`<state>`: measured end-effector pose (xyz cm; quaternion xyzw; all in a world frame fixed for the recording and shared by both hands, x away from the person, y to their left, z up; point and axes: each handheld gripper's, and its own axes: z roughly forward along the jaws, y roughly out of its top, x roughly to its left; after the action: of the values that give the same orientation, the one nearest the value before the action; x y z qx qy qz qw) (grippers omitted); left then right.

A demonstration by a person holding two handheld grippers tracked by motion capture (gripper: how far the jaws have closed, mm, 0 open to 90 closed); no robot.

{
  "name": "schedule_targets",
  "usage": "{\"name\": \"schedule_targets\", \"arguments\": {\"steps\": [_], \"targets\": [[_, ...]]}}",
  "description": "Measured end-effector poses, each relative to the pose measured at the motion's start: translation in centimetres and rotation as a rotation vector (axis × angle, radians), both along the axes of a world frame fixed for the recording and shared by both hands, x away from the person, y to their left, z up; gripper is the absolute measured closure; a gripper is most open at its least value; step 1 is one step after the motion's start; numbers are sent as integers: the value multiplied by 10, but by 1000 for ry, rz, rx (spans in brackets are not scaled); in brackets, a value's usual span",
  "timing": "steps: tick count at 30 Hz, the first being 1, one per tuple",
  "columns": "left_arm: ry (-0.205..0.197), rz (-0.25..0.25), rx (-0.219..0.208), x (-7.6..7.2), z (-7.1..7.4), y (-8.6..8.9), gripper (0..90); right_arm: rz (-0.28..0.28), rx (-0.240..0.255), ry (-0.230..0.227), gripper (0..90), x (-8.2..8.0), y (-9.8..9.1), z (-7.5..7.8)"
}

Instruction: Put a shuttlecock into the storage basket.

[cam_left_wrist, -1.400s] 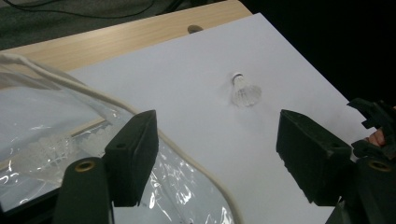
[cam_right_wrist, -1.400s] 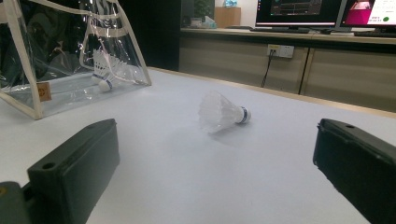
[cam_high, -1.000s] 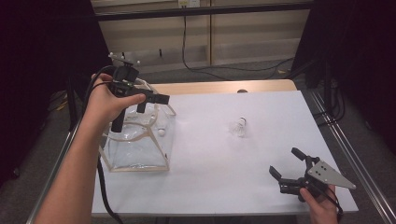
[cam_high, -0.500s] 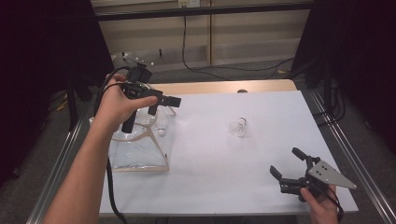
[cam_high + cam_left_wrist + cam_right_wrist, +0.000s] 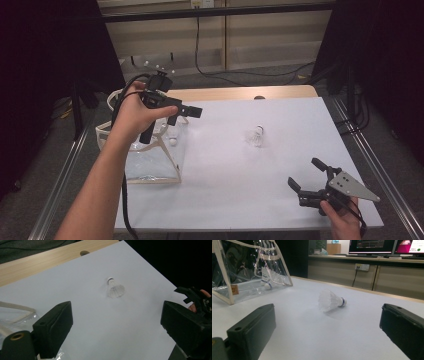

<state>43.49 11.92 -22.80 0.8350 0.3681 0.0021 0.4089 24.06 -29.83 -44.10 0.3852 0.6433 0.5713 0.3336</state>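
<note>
Left gripper (image 5: 186, 114): fingers spread, nothing between them; they have just been opening. Held above the clear bag (image 5: 145, 165), aimed toward the loose shuttlecock (image 5: 255, 137).
Right gripper (image 5: 308, 175): fingers released, empty, low near the table's (image 5: 235, 200) near edge.
Loose shuttlecock: on its side mid-table, apart from both grippers.
Bagged shuttlecock (image 5: 269, 277): inside the bag.
Step, judged: reaching for the loose shuttlecock. Next: descend, straddle its cork, close.

White feathered shuttlecock (image 5: 255, 137) lying on side mid-desk, on white sheet, cork tip pointing toward far edge. Second shuttlecock (image 5: 268, 280) inside clear, cream-trimmed bag (image 5: 150, 165) at desk's left edge, well apart from first.
</note>
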Motion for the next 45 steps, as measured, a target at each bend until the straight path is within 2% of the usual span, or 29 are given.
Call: {"name": "schedule_targets", "arguments": {"steps": [17,22,30,45], "targets": [[0,-20,5,0,-6,-12,103,3,-5,6,2,0,-1,-1],[0,-17,17,0,-9,-12,102,5,-2,6,3,0,0,-1],[9,-22,9,1,-16,-18,102,0,-3,8,2,0,0,-1],[19,-50,19,1,-26,-30,100,1,-6,6,2,0,-1,-1]]}}
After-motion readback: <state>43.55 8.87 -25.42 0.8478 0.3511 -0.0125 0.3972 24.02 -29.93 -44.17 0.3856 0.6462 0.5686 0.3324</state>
